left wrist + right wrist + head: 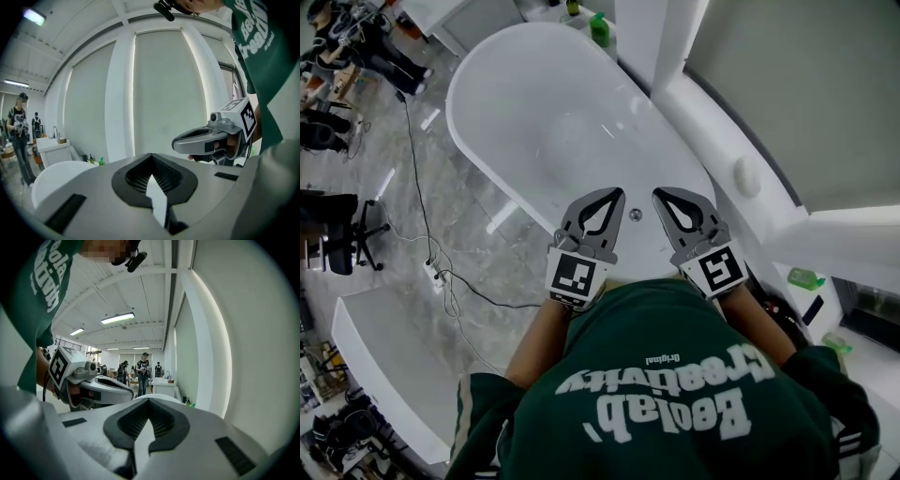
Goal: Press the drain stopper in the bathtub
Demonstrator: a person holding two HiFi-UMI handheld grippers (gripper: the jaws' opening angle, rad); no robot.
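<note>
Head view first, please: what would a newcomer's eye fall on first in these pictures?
The big white bathtub fills the middle of the head view, stretching away from the person. Over its near end the left gripper and right gripper are held side by side, both shut and empty, and the small round drain stopper shows between them. A green bottle stands just beyond the tub's far end.

The green shirt (675, 394) bears large pale lettering, upside down in the head view. It reads "Beolab Creativity" as best it can be made out, with a small "Original" beside it. The gripper views catch only fragments of it. Cubes on the left gripper (618, 192) and right gripper (657, 193) carry square markers, no letters.
</note>
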